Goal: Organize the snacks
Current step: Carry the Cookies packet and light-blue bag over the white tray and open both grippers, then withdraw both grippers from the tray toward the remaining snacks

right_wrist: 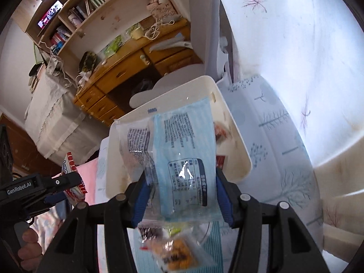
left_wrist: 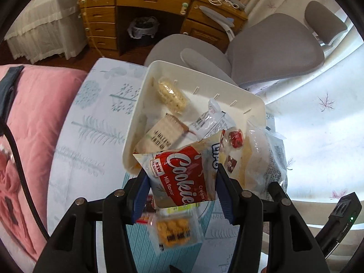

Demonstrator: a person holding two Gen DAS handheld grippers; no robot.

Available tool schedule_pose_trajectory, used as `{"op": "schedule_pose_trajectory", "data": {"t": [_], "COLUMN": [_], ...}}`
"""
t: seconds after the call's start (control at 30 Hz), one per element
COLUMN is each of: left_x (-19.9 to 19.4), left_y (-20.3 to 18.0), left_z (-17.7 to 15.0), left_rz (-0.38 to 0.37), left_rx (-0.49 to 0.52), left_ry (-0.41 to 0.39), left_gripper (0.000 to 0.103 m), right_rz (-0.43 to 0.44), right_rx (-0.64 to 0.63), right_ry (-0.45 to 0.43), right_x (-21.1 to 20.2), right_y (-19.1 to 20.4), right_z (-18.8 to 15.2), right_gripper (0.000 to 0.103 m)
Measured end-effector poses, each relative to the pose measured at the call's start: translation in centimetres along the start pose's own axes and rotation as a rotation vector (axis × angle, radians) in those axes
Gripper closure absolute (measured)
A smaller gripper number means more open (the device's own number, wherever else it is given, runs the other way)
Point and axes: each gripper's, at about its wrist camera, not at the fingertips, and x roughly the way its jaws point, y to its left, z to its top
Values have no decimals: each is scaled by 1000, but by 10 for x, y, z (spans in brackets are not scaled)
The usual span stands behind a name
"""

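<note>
Nearest the lens, bottom centre of the left wrist view, the left gripper (left_wrist: 182, 183) is clamped on a red-and-white cookie packet (left_wrist: 182, 173), the blue pads pressed against its two edges; the packet is held up in the lower middle of the frame, over the near rim of a white bin (left_wrist: 136, 122). Below the packet, at the bottom centre, a clear pouch of orange crackers (left_wrist: 176, 233) is seen lying on a teal striped sheet (left_wrist: 141, 245).

In the right wrist view the right gripper (right_wrist: 180, 194) is closed the same way on a pale blue snack bag (right_wrist: 184, 150) with printed text, held at the frame's centre in front of the bin (right_wrist: 236, 136); the same cracker pouch (right_wrist: 179, 252) is seen blurred at the bottom centre. At the lower left of that frame the left gripper (right_wrist: 56, 187) is caught from the side, with the red-and-white packet (right_wrist: 72, 175) in it.

Further up in the left view, a few things are already lying inside the bin: a beige wrapped snack (left_wrist: 159, 136), a clear-wrapped pale biscuit (left_wrist: 171, 95) near the far left corner, a crinkly clear wrapper (left_wrist: 210, 120), and a small red candy (left_wrist: 236, 137) at the right edge, maybe inside the bin, hard to tell. The blue bag (left_wrist: 270, 150) is visible at the right of the bin.

Beyond that, a pink quilt (left_wrist: 34, 118) fills the left edge; a grey chair (left_wrist: 270, 52) sits at upper right; a wooden desk (left_wrist: 141, 2) runs along the top.
</note>
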Motion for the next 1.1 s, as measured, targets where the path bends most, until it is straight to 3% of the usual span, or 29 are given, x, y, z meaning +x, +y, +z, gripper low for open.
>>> {"op": "schedule_pose_trajectory", "data": {"t": [0.17, 0.2, 0.23, 0.3, 0.5, 0.73, 1.1], "left_x": [18, 19, 21, 23, 11, -13, -43], "left_y": [0, 1, 2, 3, 2, -2, -15], "left_z": [12, 13, 13, 13, 0, -43, -141], "left_rz": [-45, -47, -47, -47, -46, -43, -5], "left_rx": [27, 21, 11, 1, 10, -24, -41], "left_ry": [5, 6, 9, 16, 1, -5, 9], "left_gripper": [47, 38, 24, 17, 17, 17, 17], "right_rz": [8, -3, -13, -23, -7, 27, 85], "right_rx": [-1, -1, -1, 3, 12, -7, -99], "right_ry": [1, 10, 20, 48, 49, 52, 87], "right_x": [21, 24, 27, 32, 20, -9, -53], "right_y": [0, 0, -1, -3, -10, -17, -34], "right_z": [6, 7, 8, 8, 3, -14, -56], "right_gripper": [47, 46, 45, 39, 24, 24, 23]}}
